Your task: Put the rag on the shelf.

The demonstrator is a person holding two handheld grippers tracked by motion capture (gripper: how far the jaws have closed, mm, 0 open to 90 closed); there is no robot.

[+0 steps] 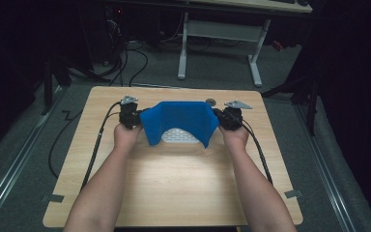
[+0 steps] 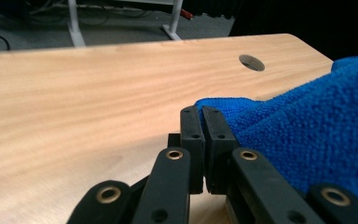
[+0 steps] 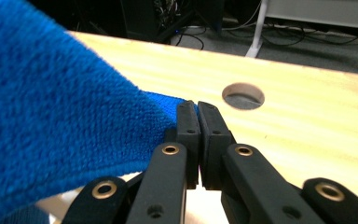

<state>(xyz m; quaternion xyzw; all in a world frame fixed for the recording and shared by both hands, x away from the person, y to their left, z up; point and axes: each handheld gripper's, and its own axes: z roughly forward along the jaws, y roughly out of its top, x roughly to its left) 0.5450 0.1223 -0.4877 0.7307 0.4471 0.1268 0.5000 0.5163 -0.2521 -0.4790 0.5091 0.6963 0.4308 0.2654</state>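
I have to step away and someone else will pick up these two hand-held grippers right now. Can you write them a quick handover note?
Left hand-held gripper: shut on one corner of the blue cloth.
Right hand-held gripper: shut on the opposite corner.
Cloth: stretched between the two, hanging above the far half of the wooden table, its lower edge curling toward the person.
Done: both corners gripped and the cloth spread out between them.
Left: probably laying it flat or folding it; keep both grips shut until it rests on the table.

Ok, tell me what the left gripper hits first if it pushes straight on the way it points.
Probably bare table: past the left gripper, shut on the blue terry cloth, lies open light wooden tabletop.
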